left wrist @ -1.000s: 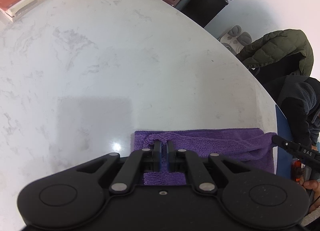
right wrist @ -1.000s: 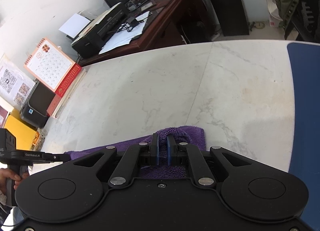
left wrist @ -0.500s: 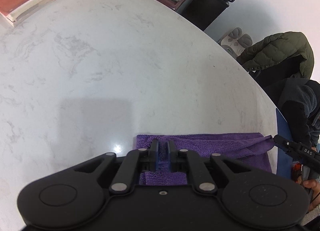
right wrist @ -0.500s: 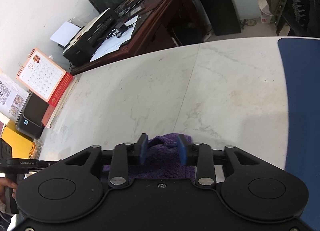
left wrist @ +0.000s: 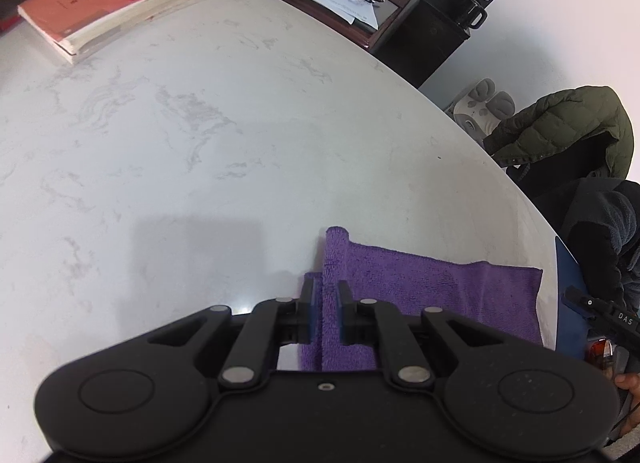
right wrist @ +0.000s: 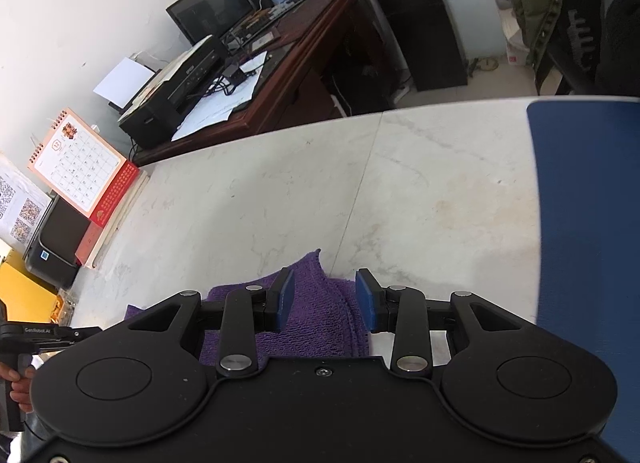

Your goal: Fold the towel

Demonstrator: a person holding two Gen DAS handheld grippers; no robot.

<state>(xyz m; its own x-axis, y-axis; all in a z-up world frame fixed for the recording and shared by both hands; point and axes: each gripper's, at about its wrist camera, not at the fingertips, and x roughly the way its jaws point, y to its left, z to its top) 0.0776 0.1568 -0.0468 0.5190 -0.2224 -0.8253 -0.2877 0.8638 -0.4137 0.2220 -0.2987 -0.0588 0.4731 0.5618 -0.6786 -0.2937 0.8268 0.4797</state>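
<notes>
A purple towel (left wrist: 440, 295) lies folded near the front edge of the white marble table (left wrist: 200, 143). My left gripper (left wrist: 326, 295) is shut on the towel's left edge, and a ridge of cloth stands up between its blue pads, poking out past the fingertips. In the right wrist view the towel (right wrist: 316, 319) lies under my right gripper (right wrist: 325, 295). That gripper is open, its blue pads (right wrist: 286, 299) standing wide apart on either side of a raised corner. Each view shows the other handheld gripper at its edge: the right one (left wrist: 600, 315) and the left one (right wrist: 40, 333).
A stack of books with a red desk calendar (left wrist: 120, 11) sits at the table's far left. A blue mat (right wrist: 584, 243) covers the table's right side. Beyond the table are a wooden desk with a printer (right wrist: 180, 83) and a green jacket (left wrist: 568, 131).
My right gripper has opened and let go of the towel corner, then drawn back a little. My left gripper stays shut on the towel, whose edge now pokes out further past its fingers.
</notes>
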